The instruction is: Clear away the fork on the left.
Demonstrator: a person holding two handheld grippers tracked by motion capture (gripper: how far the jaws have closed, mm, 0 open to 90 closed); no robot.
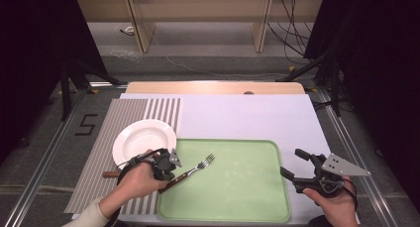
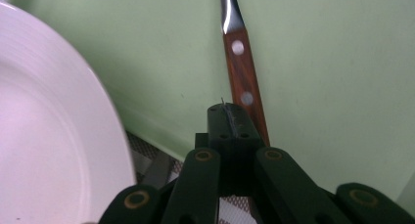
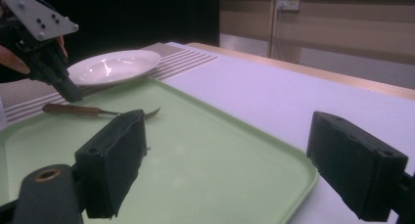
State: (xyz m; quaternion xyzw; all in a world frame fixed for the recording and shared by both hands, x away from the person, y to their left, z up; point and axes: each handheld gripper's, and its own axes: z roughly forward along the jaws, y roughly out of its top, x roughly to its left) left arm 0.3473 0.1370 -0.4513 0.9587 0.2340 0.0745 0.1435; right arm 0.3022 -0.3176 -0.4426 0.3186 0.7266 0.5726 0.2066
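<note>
At the left edge of the table lies a grey-and-white striped mat (image 1: 99,152), woven in texture where the left gripper view catches it, and much of its near end is covered by the person's left forearm. On it sits a round white plate (image 1: 143,139), smooth and glossy, with a shallow well; its near rim is hidden behind the left gripper (image 1: 166,173), and in the left gripper view it is cut off at the frame's left side. That gripper's black jaws are pressed together with no gap between the pads, their tips right over the fork (image 1: 190,170) handle (whether they touch it cannot be made out, and nothing sits between them). The fork lies slantwise over the left rim of the pale green tray (image 1: 247,207), its dark wooden handle with two bright rivets hanging toward the mat and partly hidden under the gripper, its metal tines on the tray's floor. The tray is a matte, rounded-corner rectangle resting on a white sheet (image 1: 237,118); its front edge runs close to the bottom of the high view. Off the tray's right side the right gripper (image 1: 297,165) hovers with its blocky black jaws spread wide and nothing between them.
</note>
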